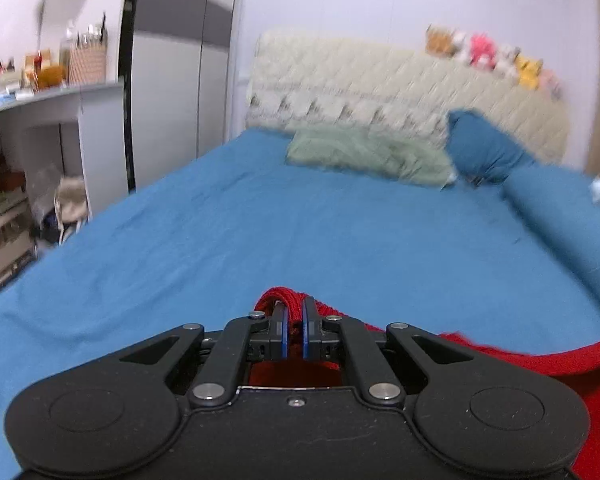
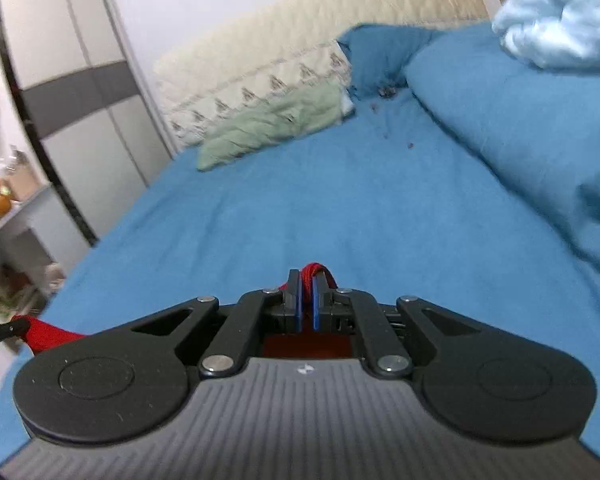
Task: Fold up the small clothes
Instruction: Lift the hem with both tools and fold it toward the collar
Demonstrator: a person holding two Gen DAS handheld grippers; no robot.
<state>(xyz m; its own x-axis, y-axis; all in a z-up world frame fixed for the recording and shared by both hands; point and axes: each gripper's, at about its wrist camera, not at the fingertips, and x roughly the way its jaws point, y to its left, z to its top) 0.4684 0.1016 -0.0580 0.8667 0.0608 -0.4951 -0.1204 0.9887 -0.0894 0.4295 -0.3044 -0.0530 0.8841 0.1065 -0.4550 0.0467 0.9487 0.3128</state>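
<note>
Pinching a bunched edge of the red knitted garment [image 1: 560,364], the left claw [image 1: 294,330] was clenched on it above the blue bedsheet [image 1: 260,220]; the right claw [image 2: 307,300] gripped another red fold the same way. Cloth hung between and below them, mostly hidden under the claws. Its long axis probably ran claw to claw, though neither view confirmed it. Thin, bunched grips risked slipping, and uneven pulling could skew the fold.

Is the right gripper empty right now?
No, the right gripper is shut on a bunch of the red garment, which pokes out between its fingers.
</note>
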